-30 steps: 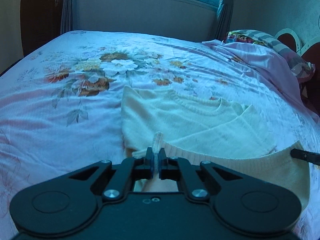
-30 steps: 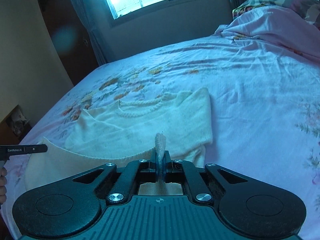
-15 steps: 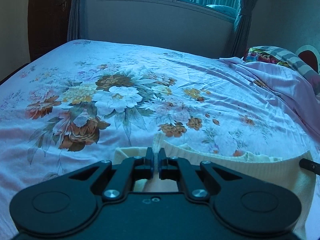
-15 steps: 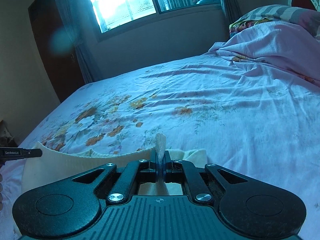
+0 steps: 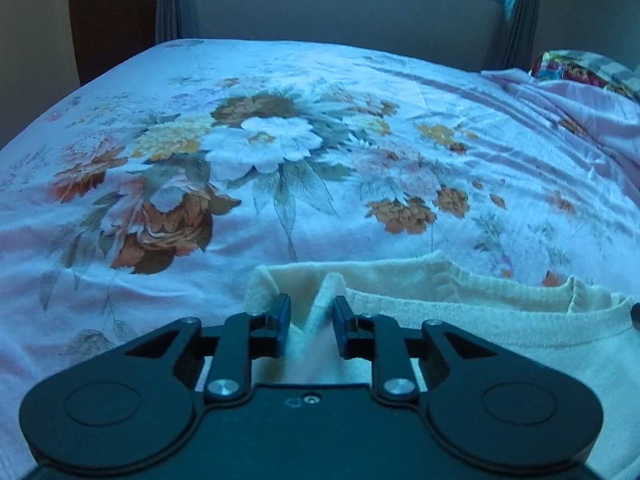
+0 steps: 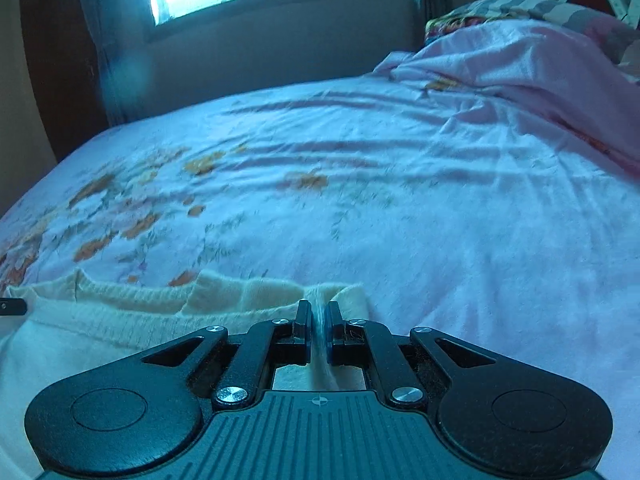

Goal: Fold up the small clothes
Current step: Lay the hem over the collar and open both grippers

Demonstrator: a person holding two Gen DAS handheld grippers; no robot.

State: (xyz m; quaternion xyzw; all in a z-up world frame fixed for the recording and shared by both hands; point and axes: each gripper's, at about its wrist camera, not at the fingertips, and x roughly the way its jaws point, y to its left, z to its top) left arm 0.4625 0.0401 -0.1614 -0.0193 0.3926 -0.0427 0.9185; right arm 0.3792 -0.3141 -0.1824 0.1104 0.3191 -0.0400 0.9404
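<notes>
The cream knit sweater point(image 5: 460, 312) lies folded on the floral bedsheet point(image 5: 280, 184), long axis crosswise between both grippers, neckline toward the window. The left gripper point(image 5: 310, 320) is opening, a fabric ridge loose between its jaws; the right gripper point(image 6: 318, 326) pinches the sweater's other edge

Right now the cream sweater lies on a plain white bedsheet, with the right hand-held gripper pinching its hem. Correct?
Not quite: the bedsheet is not plain white. The left wrist view shows it pink with a large floral print. The rest stands: the cream sweater lies on it, and the right hand-held gripper pinches its hem.
</notes>
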